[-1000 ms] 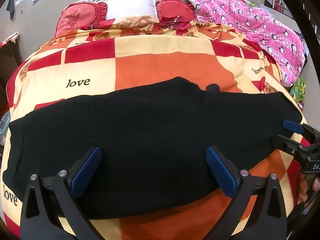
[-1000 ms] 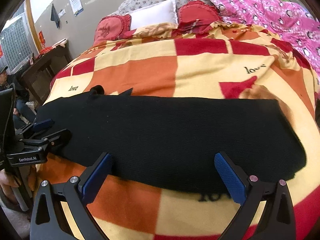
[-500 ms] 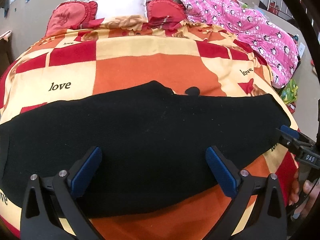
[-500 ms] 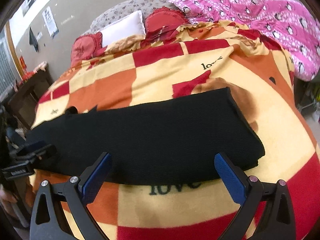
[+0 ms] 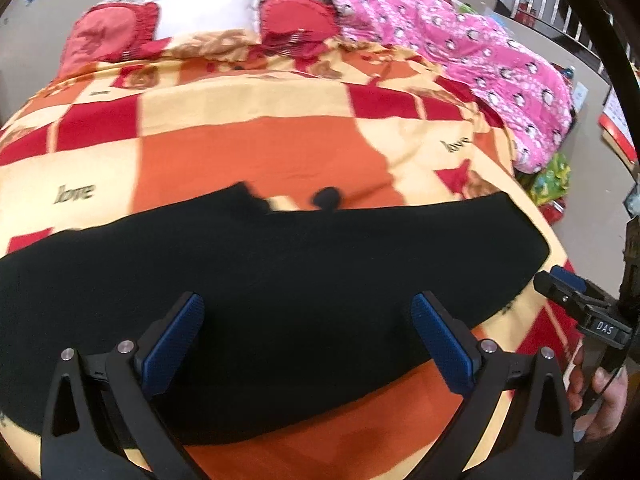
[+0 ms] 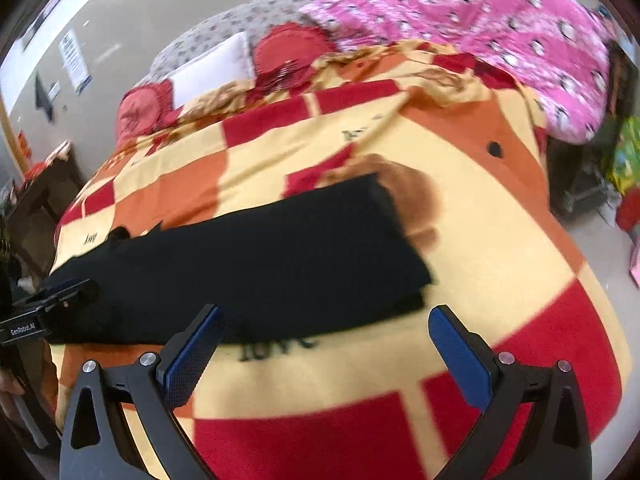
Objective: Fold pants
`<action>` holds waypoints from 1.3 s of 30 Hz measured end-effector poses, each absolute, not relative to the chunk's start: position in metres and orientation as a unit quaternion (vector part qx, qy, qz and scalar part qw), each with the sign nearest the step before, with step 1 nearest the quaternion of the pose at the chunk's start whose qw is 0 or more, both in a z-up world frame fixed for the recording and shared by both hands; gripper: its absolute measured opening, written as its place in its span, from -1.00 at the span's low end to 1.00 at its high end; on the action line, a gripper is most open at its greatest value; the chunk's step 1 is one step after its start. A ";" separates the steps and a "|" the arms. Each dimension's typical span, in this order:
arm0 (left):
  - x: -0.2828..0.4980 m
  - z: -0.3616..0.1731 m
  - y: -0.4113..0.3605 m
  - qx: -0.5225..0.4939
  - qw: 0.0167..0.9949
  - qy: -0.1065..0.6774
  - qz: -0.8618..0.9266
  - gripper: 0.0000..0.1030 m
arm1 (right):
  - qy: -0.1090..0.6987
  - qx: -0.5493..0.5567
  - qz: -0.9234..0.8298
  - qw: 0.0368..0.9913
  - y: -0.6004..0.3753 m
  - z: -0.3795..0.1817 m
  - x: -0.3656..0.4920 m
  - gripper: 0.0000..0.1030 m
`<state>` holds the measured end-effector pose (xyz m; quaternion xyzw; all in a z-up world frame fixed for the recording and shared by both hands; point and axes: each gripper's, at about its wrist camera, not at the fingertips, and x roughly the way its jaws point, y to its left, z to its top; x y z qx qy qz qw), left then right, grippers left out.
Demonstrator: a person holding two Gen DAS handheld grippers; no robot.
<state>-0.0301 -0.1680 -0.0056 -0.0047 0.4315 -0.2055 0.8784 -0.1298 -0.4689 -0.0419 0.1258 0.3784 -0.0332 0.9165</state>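
Observation:
Black pants lie flat in a long band across the checked blanket on the bed, folded lengthwise; they also show in the right wrist view. My left gripper is open and empty, hovering over the pants' near edge. My right gripper is open and empty, just in front of the pants' right end, over the blanket. The right gripper shows at the right edge of the left wrist view; the left gripper shows at the left edge of the right wrist view.
The red, orange and yellow checked blanket covers the bed. Red and white pillows lie at the head. A pink patterned quilt is heaped at the far right. Bags lie on the floor right of the bed.
Both grippers have shifted to the right along the pants. The right gripper now faces the pants' right end. Both stayed open and the pants have not moved.

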 end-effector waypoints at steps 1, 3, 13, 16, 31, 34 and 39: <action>-0.029 -0.005 -0.175 -0.002 0.875 0.434 -0.214 1.00 | 0.377 0.133 -0.039 0.916 -0.474 -0.042 -0.132 0.99; -0.026 -0.005 -0.190 0.004 0.868 0.439 -0.233 1.00 | 0.377 0.144 -0.043 0.914 -0.483 -0.044 -0.135 0.99; -0.009 -0.007 -0.251 0.009 0.845 0.452 -0.287 1.00 | 0.370 0.170 -0.033 0.913 -0.494 -0.056 -0.126 0.99; -0.002 -0.005 -0.262 0.002 0.842 0.452 -0.295 1.00 | 0.368 0.168 -0.034 0.914 -0.492 -0.056 -0.123 0.99; 0.041 0.000 -0.369 0.043 0.789 0.474 -0.388 1.00 | 0.341 0.200 0.012 0.918 -0.501 -0.057 -0.119 0.99; 0.044 -0.002 -0.387 0.057 0.777 0.478 -0.406 1.00 | 0.342 0.201 0.018 0.918 -0.500 -0.057 -0.116 0.99; 0.045 -0.009 -0.413 0.058 0.746 0.493 -0.443 1.00 | 0.347 0.189 0.029 0.918 -0.495 -0.057 -0.111 0.80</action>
